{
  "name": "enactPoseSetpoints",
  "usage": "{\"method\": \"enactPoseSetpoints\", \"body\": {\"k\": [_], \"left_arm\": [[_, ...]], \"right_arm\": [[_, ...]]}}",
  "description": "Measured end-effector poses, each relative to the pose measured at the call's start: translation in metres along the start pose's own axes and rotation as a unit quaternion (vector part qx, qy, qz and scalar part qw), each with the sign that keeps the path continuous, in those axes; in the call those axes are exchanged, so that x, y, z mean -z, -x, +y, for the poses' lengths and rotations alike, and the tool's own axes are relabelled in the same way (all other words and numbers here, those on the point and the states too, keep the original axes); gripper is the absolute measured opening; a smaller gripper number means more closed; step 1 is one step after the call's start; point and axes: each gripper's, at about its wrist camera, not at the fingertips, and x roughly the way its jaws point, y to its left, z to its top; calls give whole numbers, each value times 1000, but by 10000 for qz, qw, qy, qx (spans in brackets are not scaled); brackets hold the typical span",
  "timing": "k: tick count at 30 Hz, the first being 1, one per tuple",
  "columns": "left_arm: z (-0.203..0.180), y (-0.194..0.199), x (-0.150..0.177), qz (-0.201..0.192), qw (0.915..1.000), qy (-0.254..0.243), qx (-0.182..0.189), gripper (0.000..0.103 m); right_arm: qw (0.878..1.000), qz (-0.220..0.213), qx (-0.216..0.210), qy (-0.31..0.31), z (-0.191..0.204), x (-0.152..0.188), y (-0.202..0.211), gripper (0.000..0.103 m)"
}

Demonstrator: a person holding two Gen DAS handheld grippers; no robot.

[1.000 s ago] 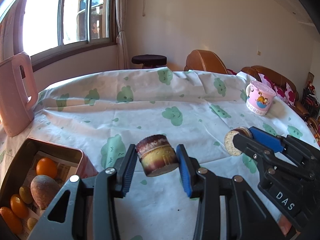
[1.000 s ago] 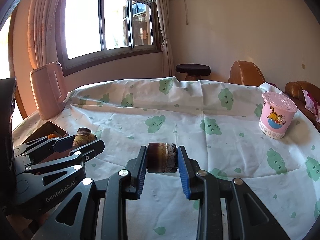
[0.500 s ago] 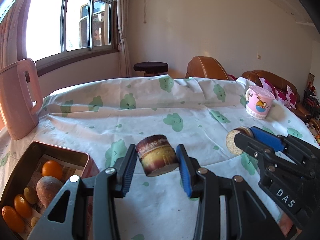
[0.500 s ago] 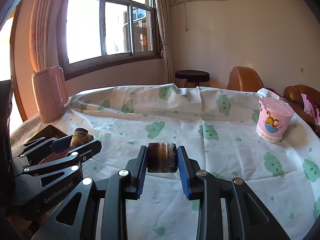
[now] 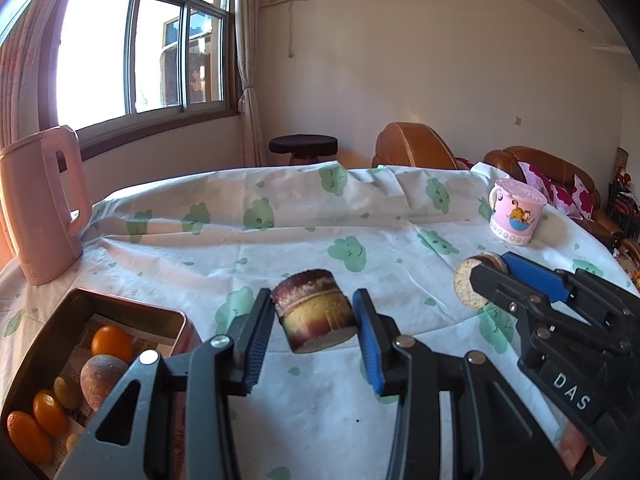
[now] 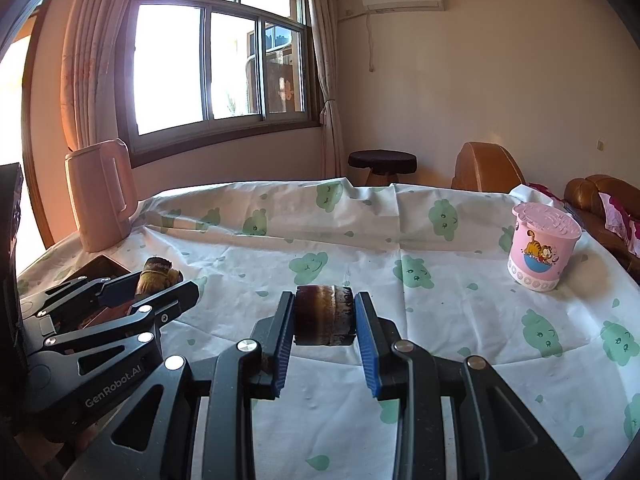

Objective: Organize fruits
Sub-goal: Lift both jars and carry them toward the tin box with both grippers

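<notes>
My left gripper (image 5: 314, 320) is shut on a short brown-and-yellow cylinder (image 5: 316, 316), held above the cloth-covered table. My right gripper (image 6: 324, 318) is shut on a second, darker brown cylinder (image 6: 325, 315); it also shows from the side in the left wrist view (image 5: 472, 284). A metal tin (image 5: 132, 310) at lower left holds an orange (image 5: 111, 342), a brown round fruit (image 5: 102, 376) and several small orange fruits (image 5: 48, 412). The left gripper (image 6: 158, 282) appears at the left of the right wrist view, over the tin.
A pink jug (image 5: 40, 208) stands at the table's far left. A pink cartoon cup (image 5: 516, 212) stands at the far right. The table (image 5: 280, 240) has a white cloth with green prints. A stool (image 5: 303, 146) and brown sofas (image 5: 412, 146) lie beyond.
Both grippers have tilted up a little with their cylinders still held; the table and tin sit lower in both views. Neither grip has changed.
</notes>
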Motion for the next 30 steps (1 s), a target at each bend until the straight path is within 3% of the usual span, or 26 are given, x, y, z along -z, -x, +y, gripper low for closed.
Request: {"method": "enactPoseSetpoints", "body": {"k": [30], "left_arm": [[-1, 16, 2, -377, 9992, -26, -109, 42]], "right_arm": [[9993, -333, 149, 69, 3, 1, 13, 32]]}}
